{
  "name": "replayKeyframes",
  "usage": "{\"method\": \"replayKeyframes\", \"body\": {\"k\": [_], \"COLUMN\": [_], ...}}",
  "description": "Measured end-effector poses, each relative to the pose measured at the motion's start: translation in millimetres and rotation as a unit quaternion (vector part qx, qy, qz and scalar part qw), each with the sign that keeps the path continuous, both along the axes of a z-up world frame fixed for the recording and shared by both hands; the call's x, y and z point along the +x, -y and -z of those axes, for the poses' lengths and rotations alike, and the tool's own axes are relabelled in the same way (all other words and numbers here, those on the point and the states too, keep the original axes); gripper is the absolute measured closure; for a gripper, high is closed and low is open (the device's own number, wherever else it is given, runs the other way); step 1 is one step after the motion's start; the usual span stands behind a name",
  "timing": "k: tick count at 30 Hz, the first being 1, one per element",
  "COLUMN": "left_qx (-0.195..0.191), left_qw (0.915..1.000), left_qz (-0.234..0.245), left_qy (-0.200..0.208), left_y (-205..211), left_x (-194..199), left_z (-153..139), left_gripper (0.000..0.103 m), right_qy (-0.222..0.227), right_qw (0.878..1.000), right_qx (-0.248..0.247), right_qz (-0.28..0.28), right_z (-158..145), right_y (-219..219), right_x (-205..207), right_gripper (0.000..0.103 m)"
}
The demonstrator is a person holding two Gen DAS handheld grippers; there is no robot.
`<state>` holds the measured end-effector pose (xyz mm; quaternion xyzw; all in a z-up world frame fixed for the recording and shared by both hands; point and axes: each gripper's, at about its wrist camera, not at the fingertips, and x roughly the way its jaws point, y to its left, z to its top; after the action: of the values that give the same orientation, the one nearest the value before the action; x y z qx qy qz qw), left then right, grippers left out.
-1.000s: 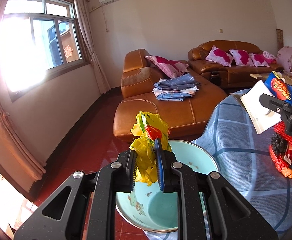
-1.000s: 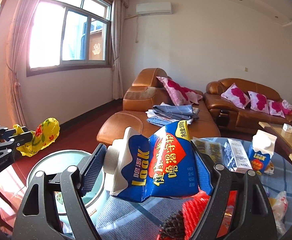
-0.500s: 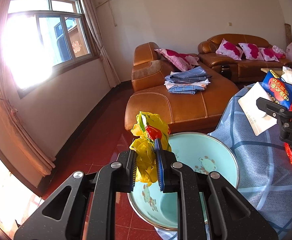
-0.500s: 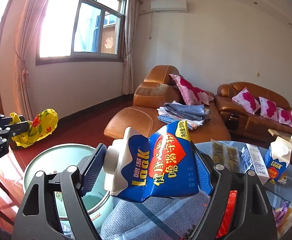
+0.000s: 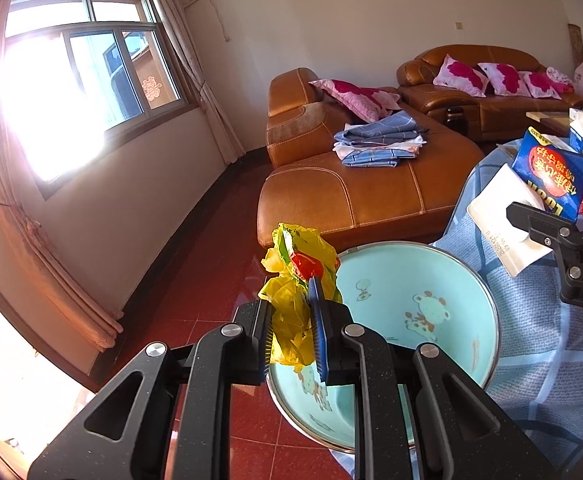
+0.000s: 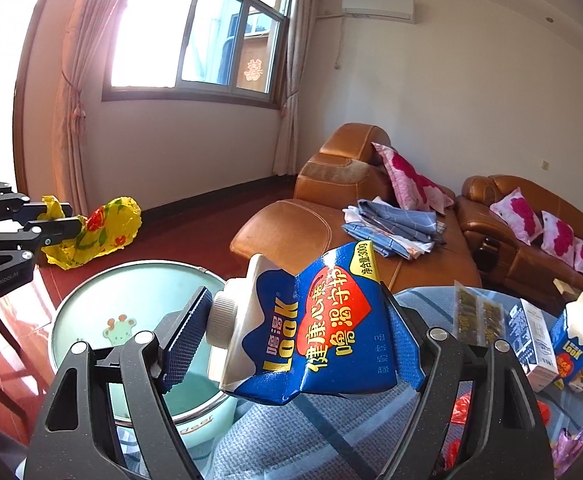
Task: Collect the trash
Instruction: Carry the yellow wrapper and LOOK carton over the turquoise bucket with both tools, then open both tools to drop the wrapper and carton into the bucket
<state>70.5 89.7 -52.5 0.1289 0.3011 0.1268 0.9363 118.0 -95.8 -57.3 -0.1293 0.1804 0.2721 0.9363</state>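
Right now the left gripper (image 5: 291, 332) is clenched on a crumpled yellow wrapper (image 5: 297, 276) with red and green print; the wrapper pokes up past the fingertips. It hangs over the near-left rim of the pale blue basin (image 5: 431, 276), partly above the red floor (image 5: 195, 256) beside the basin. The right-wrist view shows the same: wrapper (image 6: 99, 228) pinched in the left gripper (image 6: 65, 222), just left of and above the basin (image 6: 91, 304). The right gripper (image 6: 291, 332) is grasping a dented blue milk carton (image 6: 315, 324), laid sideways, white cap toward the left pad and base against the right pad. The carton sits above the basin's right edge, over the seam between the basin and the blue checked tablecloth (image 6: 275, 436). The basin holds no trash that shows, only cartoon animal prints inside. Further right of the basin on the cloth: a second small carton (image 6: 575, 344), a white box (image 6: 531, 344), a clear packet (image 6: 471, 312) and red bits. Beyond the basin stand a brown leather sofa (image 5: 355, 196) with folded cloths (image 5: 379, 140), and a window (image 5: 87, 92).
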Motion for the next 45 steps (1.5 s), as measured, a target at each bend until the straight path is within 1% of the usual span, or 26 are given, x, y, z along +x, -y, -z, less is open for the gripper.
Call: {"method": "replayKeyframes", "body": {"k": [15,22,25,26,27,28,29,37,42,45], "left_qx": [0.012,0.006,-0.001,-0.005,-0.007,-0.005,-0.001,-0.003,-0.016,-0.032], "left_qw": [0.9998,0.9998,0.9997,0.9995,0.9994,0.9993,0.9993,0.9996,0.9994,0.9987], "left_qz": [0.001,0.01,0.022,0.028,0.032,0.034,0.035,0.029,0.029,0.037], "left_qy": [-0.014,-0.016,-0.013,-0.012,-0.012,-0.013,-0.011,-0.004,0.007,0.015], "left_y": [-1.7,-1.0,1.1,2.2,3.5,5.0,7.0,4.7,3.2,7.5], "left_x": [4.4,4.0,2.4,1.9,1.4,1.0,0.0,-1.4,-3.9,-5.9], "left_z": [2.8,3.7,3.4,3.6,3.7,4.3,4.4,1.4,-2.4,-4.2], "left_gripper": [0.086,0.086,0.083,0.08,0.075,0.064,0.055,0.053,0.049,0.044], "right_qy": [-0.011,-0.012,-0.01,-0.008,-0.008,-0.007,-0.007,-0.002,0.024,0.035], "right_qw": [0.999,0.998,0.997,0.997,0.997,0.997,0.997,0.998,0.999,0.998], "right_qx": [-0.017,-0.025,-0.032,-0.035,-0.039,-0.039,-0.04,-0.028,-0.028,-0.035], "right_qz": [-0.041,-0.056,-0.071,-0.071,-0.072,-0.072,-0.073,-0.055,0.004,0.041], "right_z": [4.7,5.8,5.9,5.9,6.0,5.6,5.2,1.8,-5.8,-11.6], "right_y": [-12.3,-17.4,-18.7,-19.6,-20.5,-20.8,-20.8,-15.1,-5.3,7.9], "right_x": [-3.1,-8.8,-12.1,-12.8,-13.4,-12.9,-13.1,-13.5,-21.7,-35.6], "right_gripper": [0.024,0.024,0.023,0.022,0.018,0.016,0.014,0.013,0.013,0.013]}}
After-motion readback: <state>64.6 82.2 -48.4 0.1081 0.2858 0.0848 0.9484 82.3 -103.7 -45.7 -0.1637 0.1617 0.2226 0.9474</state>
